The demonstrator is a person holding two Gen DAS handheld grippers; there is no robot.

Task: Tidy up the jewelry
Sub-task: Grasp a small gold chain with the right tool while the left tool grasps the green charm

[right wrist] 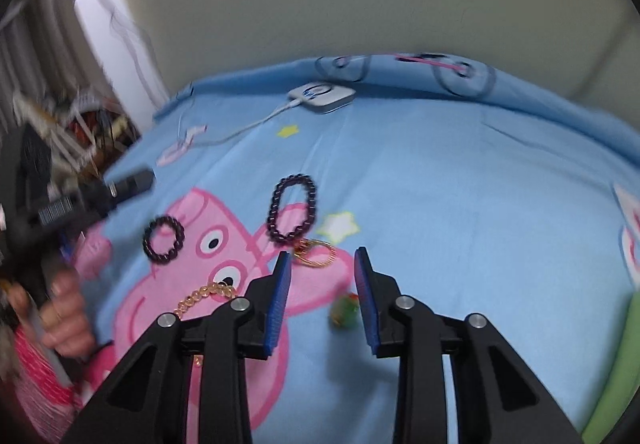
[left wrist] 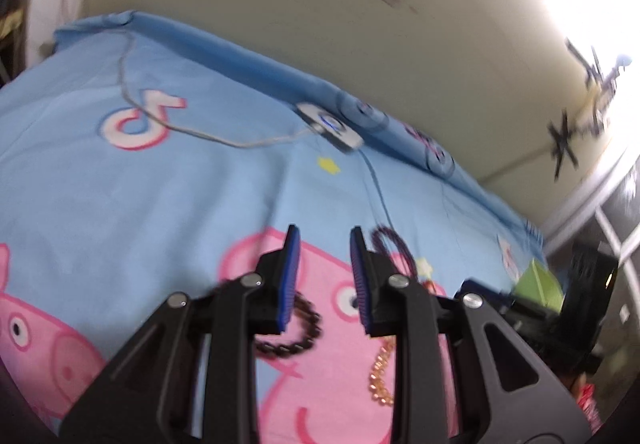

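While a blue cartoon-pig bedsheet (right wrist: pixel 440 203) covers the bed, both hand-held grippers hover above it, the left hand-held gripper (left wrist: pixel 325 244) and the right hand-held gripper (right wrist: pixel 322 264) each with jaws apart and empty. Two dark bead bracelets (right wrist: pixel 292 209) (right wrist: pixel 164 238), a gold chain (right wrist: pixel 200 296), a gold ring (right wrist: pixel 316 252) and a green bead (right wrist: pixel 344 314) lie scattered near the middle.

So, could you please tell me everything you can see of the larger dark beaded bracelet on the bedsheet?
The larger dark purple beaded bracelet is a closed loop of round, glossy beads, stretched into a long oval. It lies flat on the blue cartoon-print bedsheet, partly over the pink pig's ear, beside a pale star. Its near end sits right at a thin gold ring-shaped piece; whether they touch is unclear. Nothing grips it.
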